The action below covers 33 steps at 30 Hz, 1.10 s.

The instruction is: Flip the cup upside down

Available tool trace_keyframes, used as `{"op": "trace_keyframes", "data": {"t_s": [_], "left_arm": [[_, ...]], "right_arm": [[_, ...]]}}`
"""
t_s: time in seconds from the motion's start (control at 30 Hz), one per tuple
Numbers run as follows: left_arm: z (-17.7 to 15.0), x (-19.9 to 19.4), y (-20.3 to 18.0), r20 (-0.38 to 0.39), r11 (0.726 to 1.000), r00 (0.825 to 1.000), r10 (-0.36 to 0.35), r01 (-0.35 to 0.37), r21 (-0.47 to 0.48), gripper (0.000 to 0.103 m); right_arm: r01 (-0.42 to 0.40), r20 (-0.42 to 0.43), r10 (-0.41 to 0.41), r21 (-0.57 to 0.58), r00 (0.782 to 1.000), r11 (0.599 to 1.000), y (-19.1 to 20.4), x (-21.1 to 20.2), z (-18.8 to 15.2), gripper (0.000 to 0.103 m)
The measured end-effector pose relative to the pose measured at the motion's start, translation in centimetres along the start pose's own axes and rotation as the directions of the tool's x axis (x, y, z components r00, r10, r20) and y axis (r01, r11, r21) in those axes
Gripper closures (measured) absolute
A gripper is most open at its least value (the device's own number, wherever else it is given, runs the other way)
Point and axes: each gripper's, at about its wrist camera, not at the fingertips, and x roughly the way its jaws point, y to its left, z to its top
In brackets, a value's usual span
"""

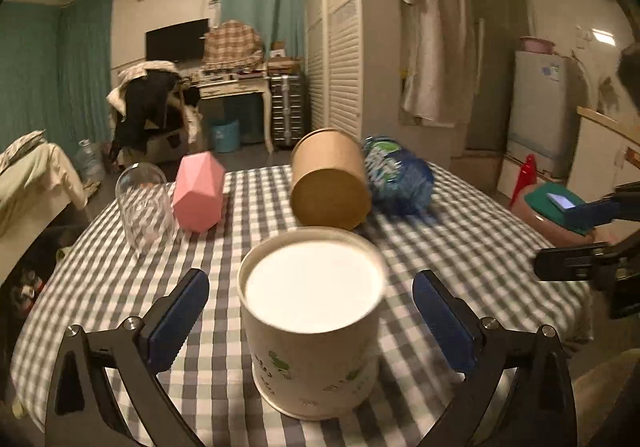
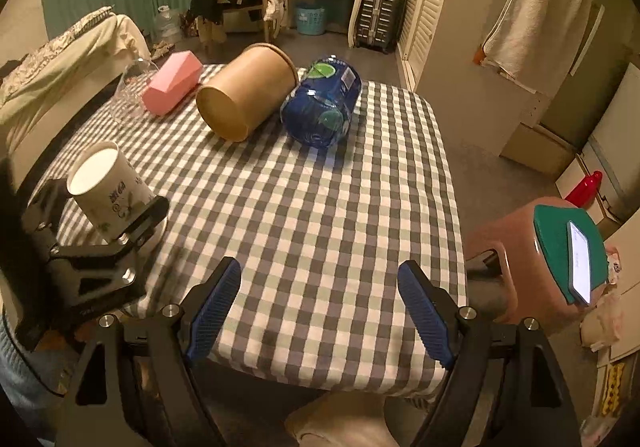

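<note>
Cup (image 1: 312, 323) sits bottom-up between my left hand-held gripper's (image 1: 311, 323) wide-spread fingers (image 1: 176, 323), neither pad touching it, so I judge the flip done and only backing away left. It rests on its rim on the checked table (image 1: 460, 247), near the front edge. My right hand-held gripper (image 2: 320, 319) hangs wide and empty over the table's near side, well apart from the cup.

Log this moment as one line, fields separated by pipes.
paper cup: upside down on checkered tablecloth | left claw: open, straddling cup, pads apart from it | right claw: open, holding nothing
</note>
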Motion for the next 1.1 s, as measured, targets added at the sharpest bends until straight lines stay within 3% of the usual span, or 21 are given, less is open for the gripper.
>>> {"op": "trace_keyframes", "data": {"t_s": [0.13,0.23,0.33,0.43,0.57,0.7,0.93,1.1], "left_arm": [[1.8,-2.2,0.0,0.021,1.0,1.0,0.01,-0.009,-0.008,0.0],[3.6,-4.9,0.6,0.084,0.999,0.996,0.031,-0.029,-0.02,0.0],[5.2,-7.2,1.4,0.099,0.998,0.994,0.053,-0.051,-0.021,0.0],[5.6,-9.5,2.6,0.108,0.996,0.991,0.078,-0.073,-0.053,0.0],[5.0,-12.4,4.1,0.115,0.99,0.988,0.102,-0.088,-0.113,0.0],[3.8,-14.7,4.9,0.124,0.984,0.984,0.127,-0.11,-0.141,0.0],[0.1,-16.5,5.8,0.104,0.974,0.978,0.178,-0.161,-0.16,0.0],[-1.9,-16.2,6.4,0.064,0.972,0.984,0.167,-0.154,-0.178,0.0]], "right_arm": [[-0.017,0.035,0.016,0.021,0.999,1.0,0.2,-1.1,0.1,0.022],[-0.022,0.091,0.019,0.032,0.996,0.999,0.4,-3.0,0.2,0.022],[-0.022,0.158,0.015,0.041,0.987,0.999,0.8,-5.4,0.2,0.022],[-0.015,0.249,0.003,0.046,0.969,0.999,1.6,-8.0,-0.3,0.013],[-0.037,0.356,0.008,0.076,0.934,0.996,2.8,-10.7,-1.7,0.007],[-0.069,0.412,0.017,0.111,0.911,0.991,3.8,-12.0,-3.4,0.0],[-0.048,0.446,-0.009,0.116,0.895,0.992,5.3,-11.9,-6.6,0.0],[-0.023,0.427,-0.024,0.105,0.904,0.994,6.2,-10.3,-8.3,0.0]]}}
